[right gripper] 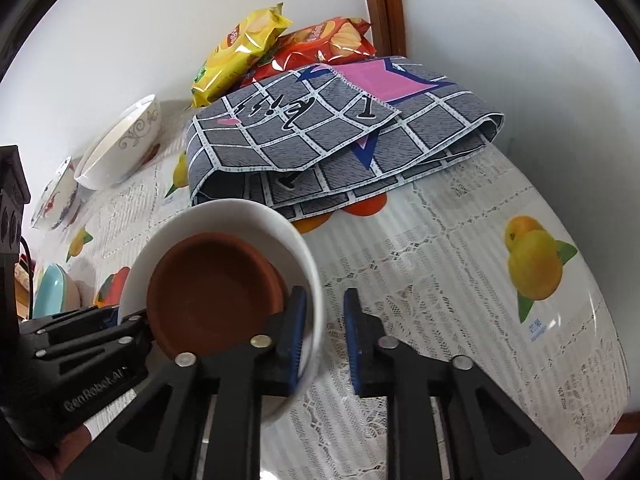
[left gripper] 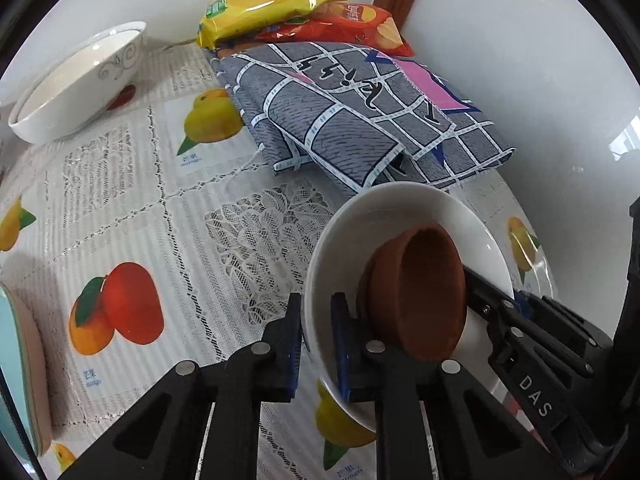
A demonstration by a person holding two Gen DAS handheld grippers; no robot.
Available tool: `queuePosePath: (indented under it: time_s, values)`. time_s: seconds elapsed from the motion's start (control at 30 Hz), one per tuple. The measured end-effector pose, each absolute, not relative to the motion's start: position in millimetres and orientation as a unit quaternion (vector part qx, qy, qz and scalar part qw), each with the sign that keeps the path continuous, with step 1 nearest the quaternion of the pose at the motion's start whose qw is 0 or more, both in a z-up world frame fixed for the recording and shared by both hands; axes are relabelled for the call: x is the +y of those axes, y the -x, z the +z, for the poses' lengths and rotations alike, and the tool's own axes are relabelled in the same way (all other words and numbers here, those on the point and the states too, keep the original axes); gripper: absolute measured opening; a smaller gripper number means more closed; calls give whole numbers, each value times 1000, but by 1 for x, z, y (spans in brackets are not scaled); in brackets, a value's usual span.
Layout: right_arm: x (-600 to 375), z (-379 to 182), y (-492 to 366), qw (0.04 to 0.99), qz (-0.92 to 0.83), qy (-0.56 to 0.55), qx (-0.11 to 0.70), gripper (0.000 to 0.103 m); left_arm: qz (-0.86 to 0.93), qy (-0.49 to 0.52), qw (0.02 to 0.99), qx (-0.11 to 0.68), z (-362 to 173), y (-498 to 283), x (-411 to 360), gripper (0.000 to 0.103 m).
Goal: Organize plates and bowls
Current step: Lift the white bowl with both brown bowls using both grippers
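The plain white ceramic bowl (left gripper: 400, 216), with a brown clay saucer (left gripper: 416, 292) tilted inside it, is held just in front of the folded grey checked cloth (left gripper: 360, 120). Its rim is straddled narrowly by the left hand-held gripper (left gripper: 316, 344) and by the right hand-held gripper (right gripper: 324, 344) on the opposite side; a firm pinch by the right one is likely but not certain. If the bowl is tipped further, the loose saucer could be slid out onto the bench (left gripper: 140, 184).

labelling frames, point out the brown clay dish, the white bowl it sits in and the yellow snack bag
brown clay dish (right gripper: 216, 292), right wrist view, inner floor
white bowl (right gripper: 256, 212), right wrist view, far rim
yellow snack bag (left gripper: 264, 0), left wrist view, front face
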State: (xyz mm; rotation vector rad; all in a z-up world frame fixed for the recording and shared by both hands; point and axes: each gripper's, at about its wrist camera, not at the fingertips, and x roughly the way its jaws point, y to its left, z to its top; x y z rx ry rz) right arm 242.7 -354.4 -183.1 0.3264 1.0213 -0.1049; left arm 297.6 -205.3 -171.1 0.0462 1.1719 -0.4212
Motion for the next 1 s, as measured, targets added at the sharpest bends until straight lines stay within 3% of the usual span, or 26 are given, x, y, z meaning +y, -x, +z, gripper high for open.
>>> queuePosePath:
  time_s: [0.57,1.0]
  values:
    - [-348,-179,-221,852,-68,-194,482,9,-203,-24,815,542,-157,-277,-187,9]
    - [-337,-184,-215,839,-56,-173,512,11,-209,-16,808,551,-162,-270,-183,14]
